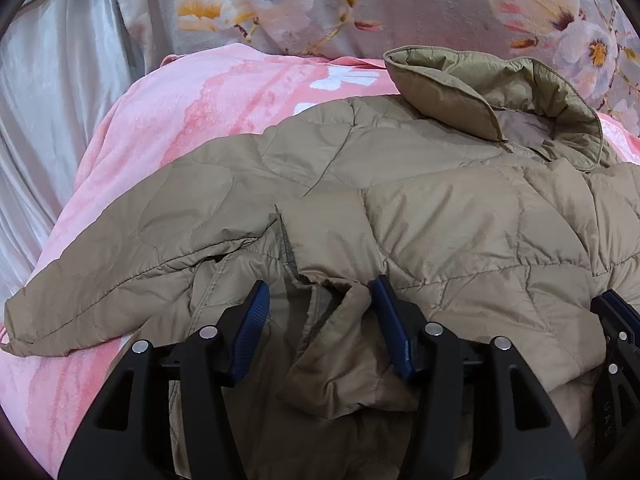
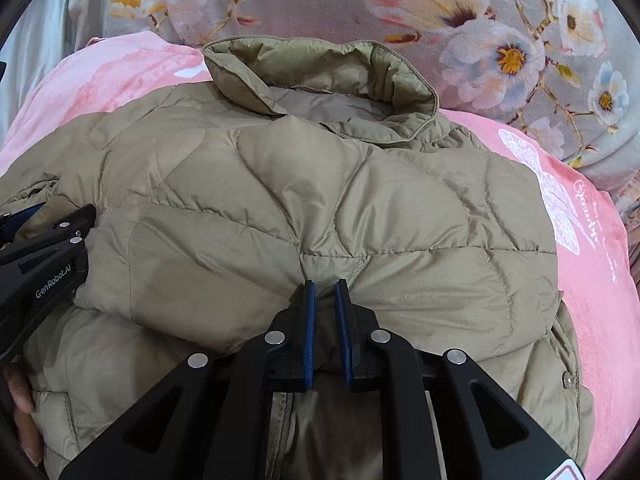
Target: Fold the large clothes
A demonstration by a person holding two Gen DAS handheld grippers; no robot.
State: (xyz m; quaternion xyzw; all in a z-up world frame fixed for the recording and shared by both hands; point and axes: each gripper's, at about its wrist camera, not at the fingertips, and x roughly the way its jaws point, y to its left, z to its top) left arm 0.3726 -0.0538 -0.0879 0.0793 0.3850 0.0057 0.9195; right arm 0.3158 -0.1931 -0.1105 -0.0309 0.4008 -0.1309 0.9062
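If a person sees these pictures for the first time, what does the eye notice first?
The quilted khaki jacket fills the middle, collar toward the flowered grey cover, lying on a pink blanket. The right gripper pinches its hem; the left gripper stands open over crumpled fabric.

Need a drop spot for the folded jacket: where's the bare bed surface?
Bare pink blanket left of the jacket, out to the grey curtain. A narrower pink strip runs right of it, below the floral bedding. The middle is crowded: jacket, left gripper, right gripper.
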